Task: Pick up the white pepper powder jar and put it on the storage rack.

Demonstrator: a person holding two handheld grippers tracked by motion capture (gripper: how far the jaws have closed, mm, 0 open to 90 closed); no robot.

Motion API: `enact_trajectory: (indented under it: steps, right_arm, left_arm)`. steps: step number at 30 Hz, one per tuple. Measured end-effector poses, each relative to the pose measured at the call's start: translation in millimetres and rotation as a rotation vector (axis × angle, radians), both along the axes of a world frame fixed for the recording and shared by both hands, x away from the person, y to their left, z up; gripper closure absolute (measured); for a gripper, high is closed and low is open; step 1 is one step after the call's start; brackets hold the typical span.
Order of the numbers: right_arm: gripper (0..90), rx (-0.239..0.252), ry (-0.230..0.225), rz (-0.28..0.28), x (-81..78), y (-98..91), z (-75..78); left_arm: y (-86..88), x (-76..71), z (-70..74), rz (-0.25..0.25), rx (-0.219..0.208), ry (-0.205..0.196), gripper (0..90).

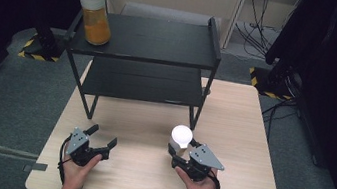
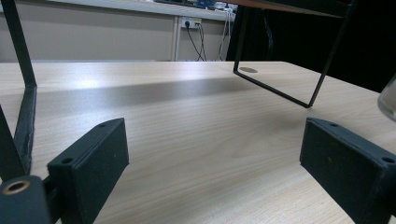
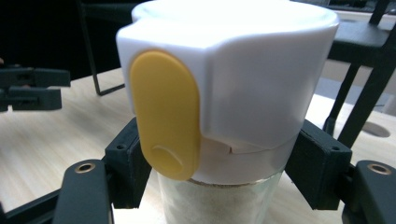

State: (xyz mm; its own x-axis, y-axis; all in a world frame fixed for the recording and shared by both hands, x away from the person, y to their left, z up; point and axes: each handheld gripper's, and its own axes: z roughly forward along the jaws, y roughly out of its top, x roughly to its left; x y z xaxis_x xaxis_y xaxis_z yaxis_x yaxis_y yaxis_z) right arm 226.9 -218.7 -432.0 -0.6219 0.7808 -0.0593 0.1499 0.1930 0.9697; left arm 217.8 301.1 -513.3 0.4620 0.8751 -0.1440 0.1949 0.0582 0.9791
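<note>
A glass jar with a white lid (image 1: 181, 136) is at the front right of the wooden table (image 1: 142, 186), and my right gripper (image 1: 182, 147) is shut on it. In the right gripper view the jar (image 3: 224, 79) has a yellow flip tab and pale powder inside, and the two black pads press its sides just under the lid. A second jar (image 1: 94, 12), with orange contents and a white lid, stands on the left end of the black shelf's top tier (image 1: 154, 39). My left gripper (image 1: 103, 135) rests at the front left, open, with nothing between its jaws (image 2: 215, 154).
The black two-tier metal shelf takes up the back half of the table, and its lower tier (image 1: 143, 83) is bare. Its thin legs (image 2: 280, 88) stand ahead of the left gripper. Dark stands and cables flank the table on the floor.
</note>
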Motion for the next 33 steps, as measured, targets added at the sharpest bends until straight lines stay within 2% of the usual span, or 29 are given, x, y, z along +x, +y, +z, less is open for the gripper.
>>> enact_trajectory:
  steps: [13, 33]
  right_arm:
    - [30.6, 0.018, -0.041, -0.024, 1.8, -4.1, 16.9]
    - [30.7, 0.038, -0.063, -0.048, 3.1, -7.6, 31.8]
  left_arm:
    - [0.0, -0.1, -0.1, 0.002, -0.003, 0.001, 7.5]
    - [0.2, -0.1, -0.3, 0.002, -0.005, 0.001, 7.4]
